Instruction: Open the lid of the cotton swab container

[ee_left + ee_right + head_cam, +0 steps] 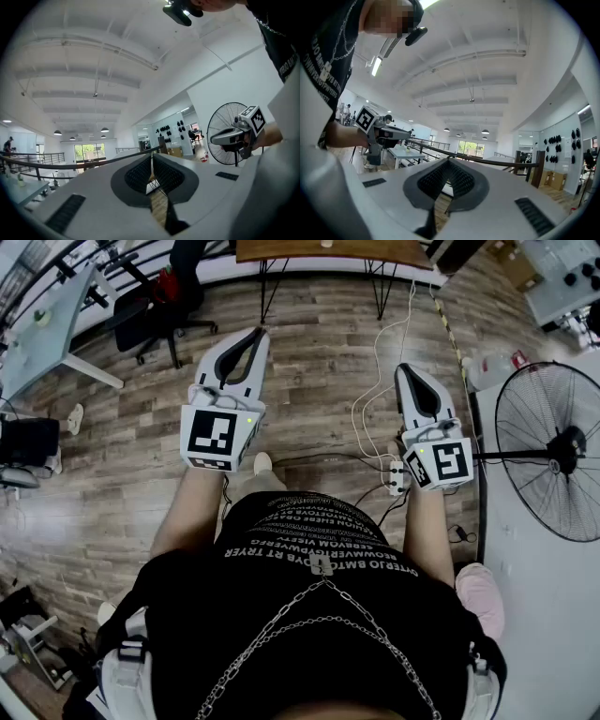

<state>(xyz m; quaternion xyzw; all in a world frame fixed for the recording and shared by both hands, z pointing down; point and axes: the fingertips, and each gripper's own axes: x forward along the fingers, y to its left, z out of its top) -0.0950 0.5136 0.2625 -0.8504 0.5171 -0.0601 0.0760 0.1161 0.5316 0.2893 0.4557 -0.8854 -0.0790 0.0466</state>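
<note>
Head view first: both bare forearms reach forward from a black printed shirt (pixel 309 549) hung with a metal chain (pixel 309 610). Each hand carries its tool low, over the wood-plank floor (pixel 319 334).

Over on the left, the left gripper (pixel 257 334) angles slightly rightward, its smooth white shell tapering to a point. Its cube (pixel 220 435) with black-and-white square markers sits at the wrist end. A black office chair (pixel 164 292) stands ahead and to its left.

Left gripper view confirms it: the jaws are pressed together, nothing between them. The dark pads (pixel 140 173) show a fine mesh texture set in a grey surround, and only a sliver of floor shows behind their tips.

Between the two tools a thin white cable (pixel 370 381) snakes across the planks, and a small white power strip (pixel 397 474) lies just beside the right tool's cube (pixel 441 463).

Now the right gripper (pixel 403 369): it is held a little nearer the body than the left and pointing nearly straight ahead. It has the same glossy white casing with a dark teardrop opening. Right gripper view shows its jaws closed tip to tip and empty, with ribbed black pads (pixel 436 178).

To its right stands a round wire-cage fan (pixel 553 451) on a pale floor.

The cotton swab container appears in none of the views.
</note>
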